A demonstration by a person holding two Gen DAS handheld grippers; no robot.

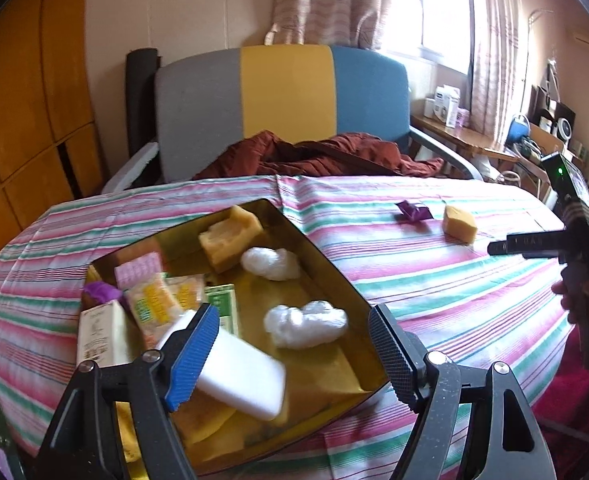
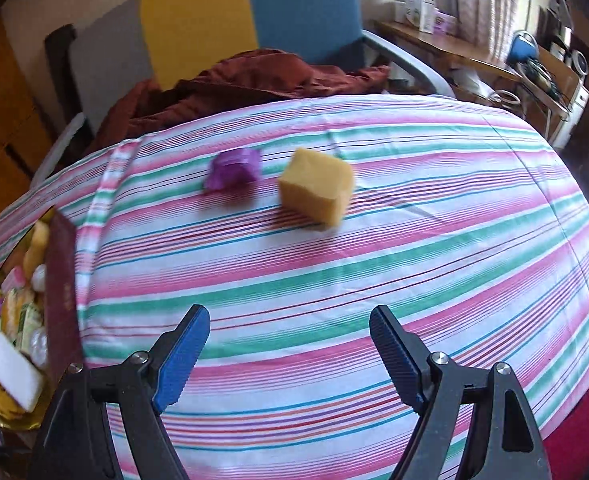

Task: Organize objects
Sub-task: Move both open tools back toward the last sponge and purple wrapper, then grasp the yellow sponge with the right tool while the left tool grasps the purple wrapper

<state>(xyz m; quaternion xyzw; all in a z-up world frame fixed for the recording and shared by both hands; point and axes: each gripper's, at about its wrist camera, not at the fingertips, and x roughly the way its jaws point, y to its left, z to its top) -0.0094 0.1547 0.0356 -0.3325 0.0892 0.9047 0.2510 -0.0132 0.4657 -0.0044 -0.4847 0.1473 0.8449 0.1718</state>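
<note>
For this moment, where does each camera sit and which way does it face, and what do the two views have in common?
Left wrist: on the left gripper, jaws open, looking down into the gold tin; a white sponge block lies beyond its blue finger; the right gripper and a hand show at right.
Right wrist: on the right gripper, jaws open, facing the striped cloth.
Shared: yellow sponge, purple wrapped piece, tin, chair.

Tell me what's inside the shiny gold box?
The gold box holds a yellow sponge, two white crinkly bags, snack packets, something purple and a white block. The block and the left hand-held gripper hide whatever lies beneath them.
</note>
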